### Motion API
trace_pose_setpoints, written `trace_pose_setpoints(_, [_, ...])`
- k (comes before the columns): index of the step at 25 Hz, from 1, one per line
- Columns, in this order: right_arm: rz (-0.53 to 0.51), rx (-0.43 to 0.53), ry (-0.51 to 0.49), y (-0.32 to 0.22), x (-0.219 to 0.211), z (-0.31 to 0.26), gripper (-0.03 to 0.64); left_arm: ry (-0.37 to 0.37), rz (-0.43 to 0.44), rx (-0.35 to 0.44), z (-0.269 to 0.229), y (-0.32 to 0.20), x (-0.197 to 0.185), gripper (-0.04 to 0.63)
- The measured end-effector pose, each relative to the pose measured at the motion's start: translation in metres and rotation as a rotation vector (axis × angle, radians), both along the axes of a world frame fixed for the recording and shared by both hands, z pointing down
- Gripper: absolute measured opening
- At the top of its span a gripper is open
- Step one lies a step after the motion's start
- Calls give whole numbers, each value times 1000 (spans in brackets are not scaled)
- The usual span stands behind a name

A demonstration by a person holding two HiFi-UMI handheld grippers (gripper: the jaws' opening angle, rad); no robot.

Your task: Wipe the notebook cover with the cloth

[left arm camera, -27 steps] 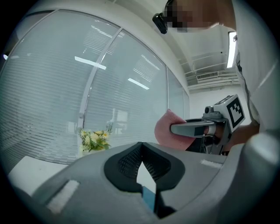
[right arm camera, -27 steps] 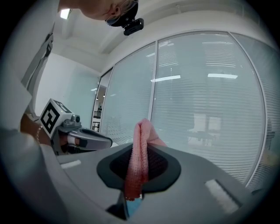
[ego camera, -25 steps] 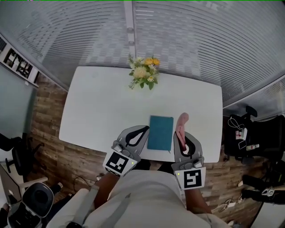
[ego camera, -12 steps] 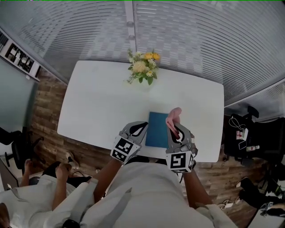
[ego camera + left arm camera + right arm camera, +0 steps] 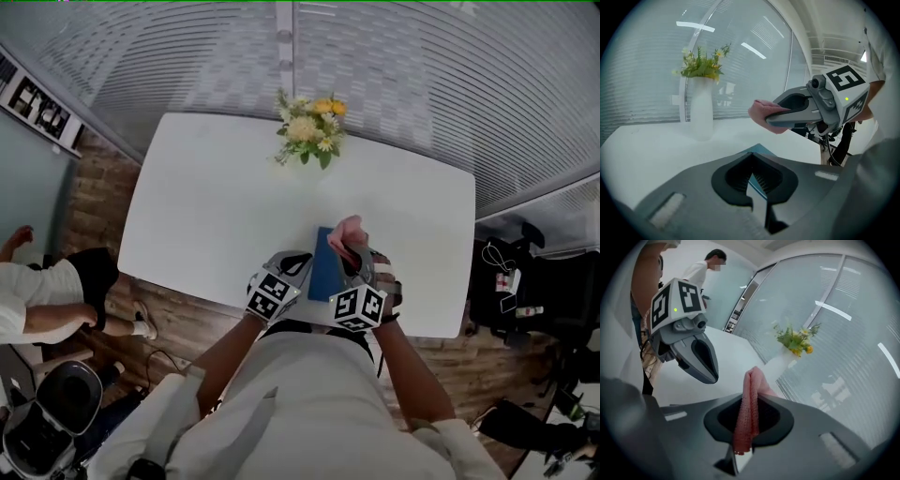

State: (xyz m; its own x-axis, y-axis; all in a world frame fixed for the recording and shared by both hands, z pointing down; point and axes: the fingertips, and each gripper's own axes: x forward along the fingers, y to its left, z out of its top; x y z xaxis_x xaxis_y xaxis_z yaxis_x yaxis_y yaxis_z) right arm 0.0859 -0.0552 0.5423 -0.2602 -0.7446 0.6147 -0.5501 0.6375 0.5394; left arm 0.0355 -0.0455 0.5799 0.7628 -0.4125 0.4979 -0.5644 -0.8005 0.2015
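The teal notebook [image 5: 324, 265] lies near the front edge of the white table [image 5: 216, 206]. My left gripper [image 5: 287, 273] sits at its left edge, and in the left gripper view the jaws [image 5: 753, 158] are shut on the notebook's corner [image 5: 761, 150]. My right gripper [image 5: 350, 255] is above the notebook, shut on the pink cloth [image 5: 348, 232]. In the right gripper view the cloth [image 5: 749, 411] hangs folded out of the jaws. Each gripper shows in the other's view: the right one [image 5: 790, 112] with the cloth [image 5: 761, 112], and the left one [image 5: 704, 363] close beside it.
A white vase of yellow flowers [image 5: 312, 133] stands at the table's far edge, backed by a blinds-covered glass wall. A person [image 5: 42, 295] is on the floor to the left, an office chair [image 5: 58, 424] at lower left, and dark bags [image 5: 525, 281] to the right.
My right gripper has carried the cloth left and over the notebook. The left gripper has stayed at the notebook's left edge. A person on the floor at left has moved.
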Motion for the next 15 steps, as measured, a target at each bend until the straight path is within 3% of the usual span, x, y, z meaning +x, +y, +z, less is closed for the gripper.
trace_pose_setpoints(15, [-210, -95, 383, -34, -15, 104, 29, -46, 79, -169, 76, 9, 9, -3])
